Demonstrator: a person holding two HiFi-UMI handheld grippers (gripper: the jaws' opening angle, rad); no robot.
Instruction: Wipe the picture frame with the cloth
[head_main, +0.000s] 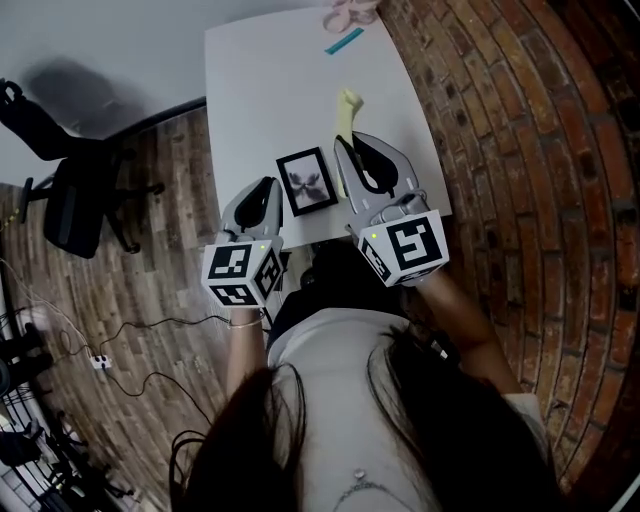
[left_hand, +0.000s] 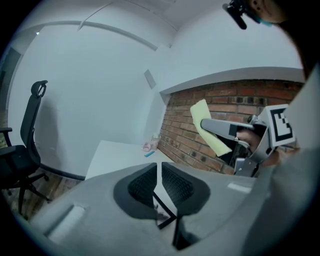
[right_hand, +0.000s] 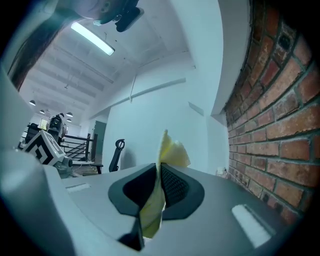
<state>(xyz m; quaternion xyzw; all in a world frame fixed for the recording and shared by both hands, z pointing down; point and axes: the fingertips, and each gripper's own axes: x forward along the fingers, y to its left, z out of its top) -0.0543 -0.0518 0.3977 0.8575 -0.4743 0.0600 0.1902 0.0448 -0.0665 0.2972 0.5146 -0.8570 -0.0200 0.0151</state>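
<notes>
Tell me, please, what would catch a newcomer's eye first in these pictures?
The yellow cloth stands out first, pinched in the right tool and sticking out over the white table. Next comes the small black frame, lying on the table between the two tools, with the left tool close beside it. A brick wall fills the right side.

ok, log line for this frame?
left gripper: jaws slightly apart, gripping nothing, beside picture frame | right gripper: shut on yellow cloth, not on frame | picture frame: flat on white table
</notes>
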